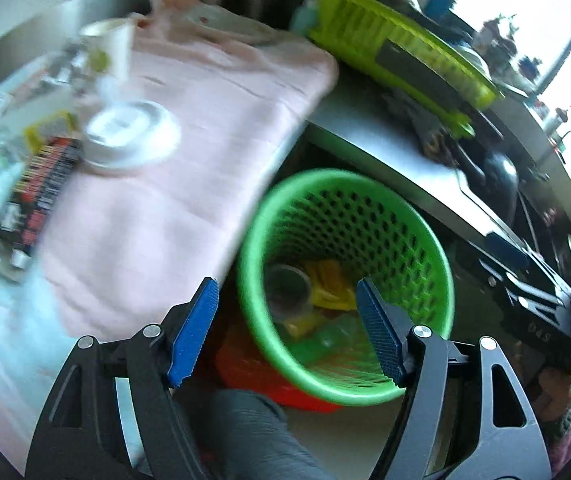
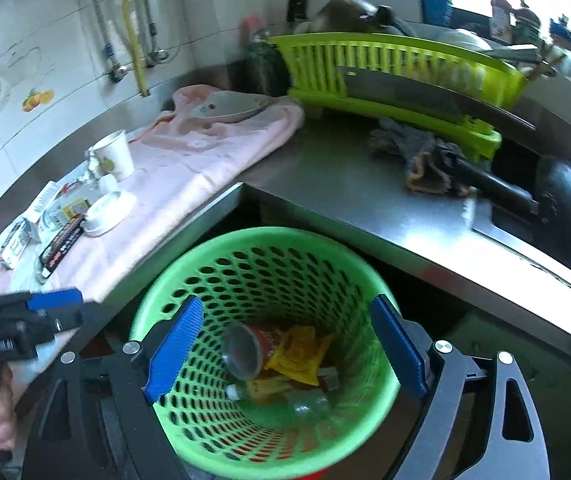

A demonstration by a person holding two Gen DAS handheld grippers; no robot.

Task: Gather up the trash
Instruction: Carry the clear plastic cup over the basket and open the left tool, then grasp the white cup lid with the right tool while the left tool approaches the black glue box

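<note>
Both hand-held grippers, left and right, hang above a green perforated wastebasket with their blue-padded jaws spread apart and empty. Inside lie a can, yellow wrappers and a clear bottle. On the pink cloth to the far left sit a paper cup, a white lid and a dark wrapper.

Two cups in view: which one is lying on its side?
The red cup down in the green bin lies on its side; the white paper cup stands upright on the pink cloth.
</note>
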